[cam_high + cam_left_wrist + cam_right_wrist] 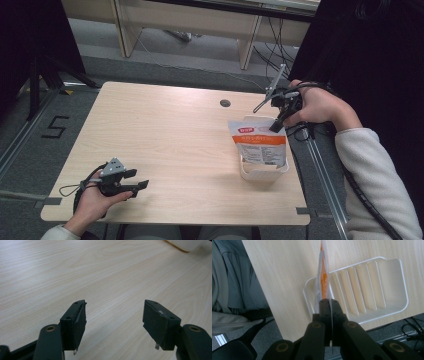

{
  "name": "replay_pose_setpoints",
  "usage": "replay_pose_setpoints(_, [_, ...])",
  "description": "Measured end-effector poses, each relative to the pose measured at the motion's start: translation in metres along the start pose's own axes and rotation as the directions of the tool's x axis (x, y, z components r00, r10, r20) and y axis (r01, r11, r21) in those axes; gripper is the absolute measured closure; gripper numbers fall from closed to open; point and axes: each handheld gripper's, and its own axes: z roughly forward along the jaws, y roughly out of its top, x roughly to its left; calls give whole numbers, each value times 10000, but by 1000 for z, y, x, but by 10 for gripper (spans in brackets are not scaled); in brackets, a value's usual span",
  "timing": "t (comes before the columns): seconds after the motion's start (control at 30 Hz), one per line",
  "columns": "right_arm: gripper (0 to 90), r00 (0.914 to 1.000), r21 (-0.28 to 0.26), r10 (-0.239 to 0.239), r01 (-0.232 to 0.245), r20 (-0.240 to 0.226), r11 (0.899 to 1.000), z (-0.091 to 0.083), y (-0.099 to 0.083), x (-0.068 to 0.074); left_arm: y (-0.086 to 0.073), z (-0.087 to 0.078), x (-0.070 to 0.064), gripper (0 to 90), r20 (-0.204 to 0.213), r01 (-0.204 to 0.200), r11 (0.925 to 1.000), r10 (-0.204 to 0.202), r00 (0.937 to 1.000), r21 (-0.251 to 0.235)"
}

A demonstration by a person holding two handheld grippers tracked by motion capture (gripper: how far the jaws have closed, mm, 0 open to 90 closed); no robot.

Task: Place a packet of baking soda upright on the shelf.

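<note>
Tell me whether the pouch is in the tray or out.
In: the pouch stands upright in the white tray, its top edge pinched by the right tool.

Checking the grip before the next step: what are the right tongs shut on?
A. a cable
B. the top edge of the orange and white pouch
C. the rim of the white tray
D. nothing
B: the right tongs pinch the pouch by its top edge, above the white tray.

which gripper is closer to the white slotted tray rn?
Right. The right gripper is clamped on the orange-and-white pouch standing in the white slotted tray. The left gripper rests open at the table's near-left corner, far off.
</note>
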Motion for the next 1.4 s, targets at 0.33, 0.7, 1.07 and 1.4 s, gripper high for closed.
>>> replay_pose_setpoints(0.33, [900, 9999, 168, -69, 68, 81, 9998, 4, 0, -2, 0, 0, 0, 346, 3, -10, 10000, 10, 10000, 0])
replay_pose_setpoints(0.7, [900, 9997, 318, -112, 105, 229, 9994, 7, 2, -3, 0, 0, 0, 346, -1, -14, 10000, 14, 10000, 1])
replay_pose_setpoints(1.07, [900, 9990, 503, -161, 141, 406, 9986, 10, 3, -6, 0, 0, 0, 346, 6, -128, 9999, 128, 9999, -3])
replay_pose_setpoints(1.4, [900, 9979, 568, -445, 419, 461, 9975, 12, 6, -7, 0, -2, 2, 346, 19, -405, 9990, 405, 9992, 197])
